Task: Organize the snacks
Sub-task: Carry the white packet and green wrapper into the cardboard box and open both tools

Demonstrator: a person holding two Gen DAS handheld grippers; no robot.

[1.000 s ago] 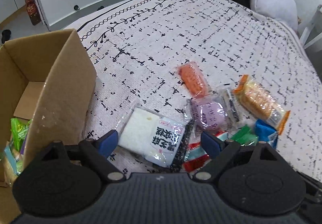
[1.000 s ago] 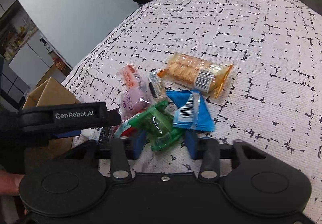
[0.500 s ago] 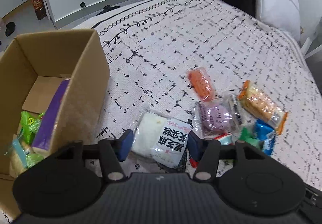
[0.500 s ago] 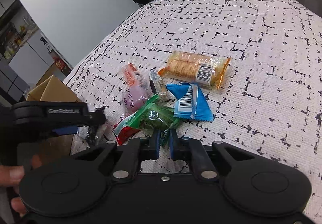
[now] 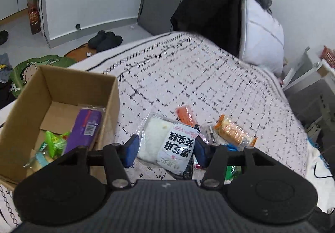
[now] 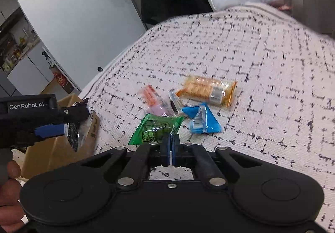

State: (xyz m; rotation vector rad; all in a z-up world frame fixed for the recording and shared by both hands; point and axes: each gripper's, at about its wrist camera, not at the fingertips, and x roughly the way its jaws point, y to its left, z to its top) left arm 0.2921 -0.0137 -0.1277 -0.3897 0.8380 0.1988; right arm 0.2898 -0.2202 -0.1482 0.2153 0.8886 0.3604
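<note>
**A:** How far along are you with the snacks?

**B:** Partway, I'd judge. Your cardboard box [image 5: 62, 94] sits at the near left of the bed [image 5: 209, 78], and it already holds a purple pack [image 5: 84, 128] leaning against its right wall, a green pack [image 5: 54, 142] and a pale one or two at the near corner.

**A:** And what do you have in hand?

**B:** Both grippers are loaded. Your left gripper [image 5: 165, 148] has its blue pads pressed against the two sides of the white bread pack [image 5: 167, 143], which looks lifted off the bedspread, just right of the box wall. Your right gripper [image 6: 171, 145] has its pads squeezed nearly together, pinching the near edge of the green packet [image 6: 156, 129], which also seems raised clear of the cover.

**A:** So what's left out there?

**B:** Four pieces that I can count, bunched in the middle of the bed: the orange cracker pack [image 6: 207, 91] farthest right, the blue packet [image 6: 202, 121] nearest, a clear-wrapped pink snack [image 6: 159, 109] and a small red-orange one [image 6: 149, 93] to the far left. A red scrap may lie under your left gripper, but it's too hidden to tell.

**A:** What comes first?

**B:** Probably dropping the two you hold. The bread pack is closest to the box, so swing it left over the opening; the green packet has farther to travel.
</note>
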